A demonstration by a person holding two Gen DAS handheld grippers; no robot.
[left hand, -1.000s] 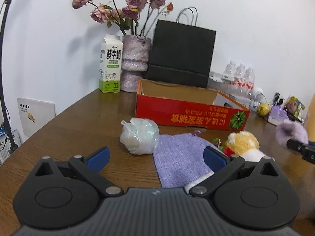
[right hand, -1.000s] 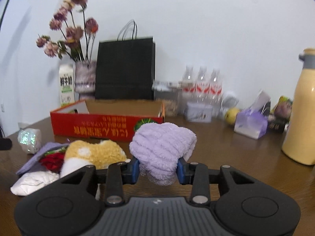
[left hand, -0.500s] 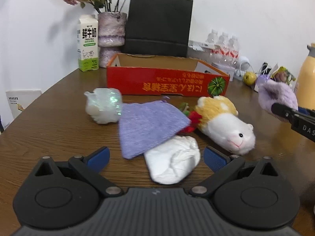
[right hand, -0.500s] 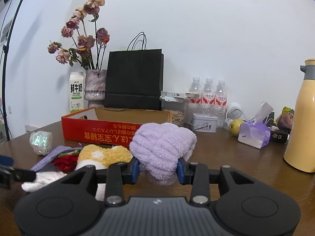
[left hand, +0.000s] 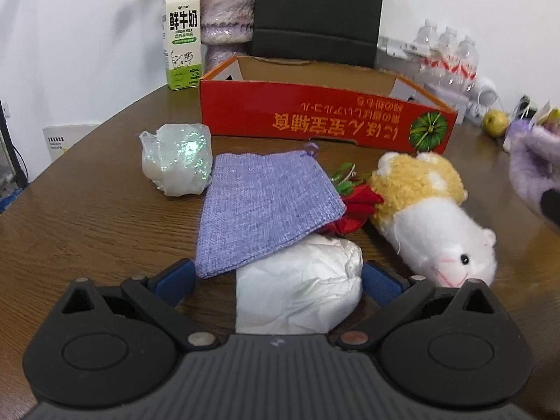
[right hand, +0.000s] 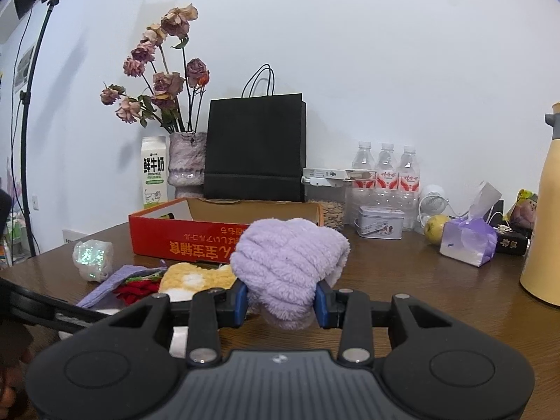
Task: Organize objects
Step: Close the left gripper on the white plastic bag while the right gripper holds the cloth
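Note:
My left gripper [left hand: 276, 281] is open, its blue fingers on either side of a white crumpled bag [left hand: 297, 290] on the wooden table. A purple woven pouch [left hand: 266, 206] overlaps the bag. A red item [left hand: 357, 210] lies under the pouch, beside a yellow-and-white plush hamster [left hand: 430, 217]. A shiny clear bag [left hand: 178, 168] sits to the left. Behind stands an open red cardboard box [left hand: 325, 119]. My right gripper [right hand: 281, 304] is shut on a fluffy purple towel [right hand: 290, 259], held above the table; the towel also shows at the right edge of the left wrist view [left hand: 535, 168].
A milk carton [right hand: 153, 171], vase of dried roses [right hand: 185, 161] and black paper bag [right hand: 255, 150] stand at the back wall. Water bottles [right hand: 386, 175], a tin [right hand: 379, 222], a yellow fruit [right hand: 435, 229], a purple tissue pack [right hand: 467, 243] and a yellow flask [right hand: 542, 210] are at the right.
My left gripper has dropped and moved forward until its fingers straddle the white bag. My right gripper has kept hold of the purple towel and risen a little.

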